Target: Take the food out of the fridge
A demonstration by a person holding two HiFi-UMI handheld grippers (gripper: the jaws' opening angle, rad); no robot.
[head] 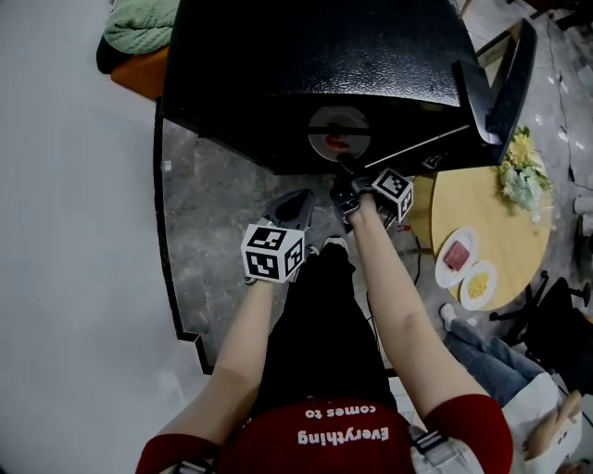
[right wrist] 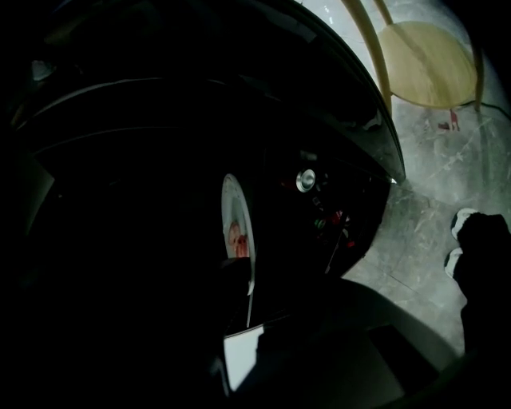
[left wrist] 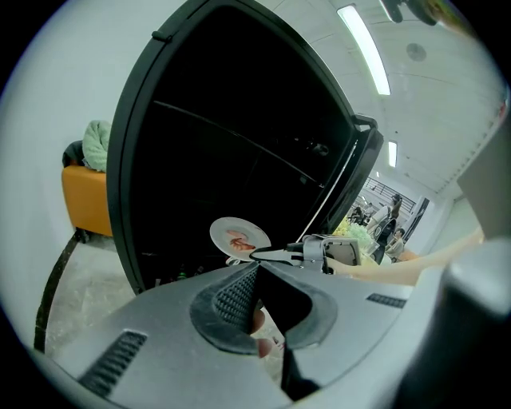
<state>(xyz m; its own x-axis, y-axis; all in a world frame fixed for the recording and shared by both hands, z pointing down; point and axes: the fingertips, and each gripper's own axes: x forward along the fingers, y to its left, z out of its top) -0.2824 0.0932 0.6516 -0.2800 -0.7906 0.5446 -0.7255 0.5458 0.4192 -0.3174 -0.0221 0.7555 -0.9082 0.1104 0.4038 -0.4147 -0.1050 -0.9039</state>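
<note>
A white plate (head: 338,136) with red food lies inside the open black fridge (head: 278,65). My right gripper (head: 345,167) reaches into the fridge and is shut on the plate's near rim. The left gripper view shows this from the side: the plate (left wrist: 238,237) is pinched at its edge by the right gripper (left wrist: 259,254). In the right gripper view the plate (right wrist: 238,224) stands edge-on, its rim between the dark jaws of the right gripper (right wrist: 247,294). My left gripper (head: 298,205) hangs shut and empty in front of the fridge, its tips together (left wrist: 257,268).
The fridge door (head: 505,79) stands open at the right. Beside it, a round wooden table (head: 519,241) carries a plate of red food (head: 456,255), a plate of yellow food (head: 478,284) and flowers (head: 522,171). An orange seat with green cloth (head: 139,28) is at the far left. Another person sits at lower right.
</note>
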